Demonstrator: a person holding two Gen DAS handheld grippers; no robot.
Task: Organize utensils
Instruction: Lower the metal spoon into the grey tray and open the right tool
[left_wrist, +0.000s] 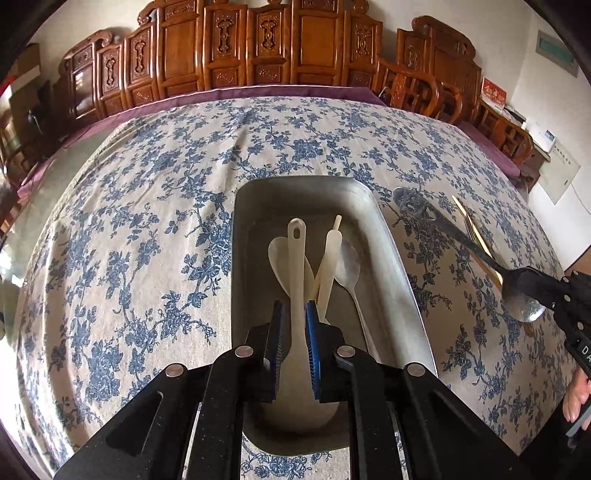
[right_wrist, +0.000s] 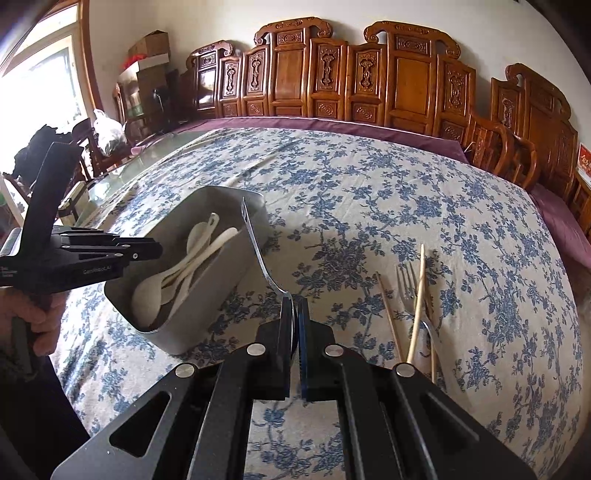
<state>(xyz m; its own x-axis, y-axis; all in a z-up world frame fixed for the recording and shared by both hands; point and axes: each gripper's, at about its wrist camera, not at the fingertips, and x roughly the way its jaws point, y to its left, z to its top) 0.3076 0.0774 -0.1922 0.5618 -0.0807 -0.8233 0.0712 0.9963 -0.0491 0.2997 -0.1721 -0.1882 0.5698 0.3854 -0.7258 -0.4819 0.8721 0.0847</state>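
A grey metal tray (left_wrist: 402, 266) (right_wrist: 177, 332) lies on the blue-flowered tablecloth and holds several white spoons and a metal spoon (left_wrist: 349, 269). My left gripper (left_wrist: 295, 314) hovers over the tray's near end; a white spoon (left_wrist: 296, 266) lies between its fingers, which are a little apart. My right gripper (right_wrist: 294, 306) is shut on the bowl of a metal spoon (right_wrist: 255, 240) (left_wrist: 443, 229), held in the air right of the tray, handle pointing away. A fork (right_wrist: 406, 288) and chopsticks (right_wrist: 417, 302) lie on the cloth to the right.
Carved wooden chairs (right_wrist: 332, 81) line the table's far side. A purple cloth edge (right_wrist: 369, 127) borders the table. Bare glass tabletop (right_wrist: 122, 177) shows at the far left. Boxes stand by the window.
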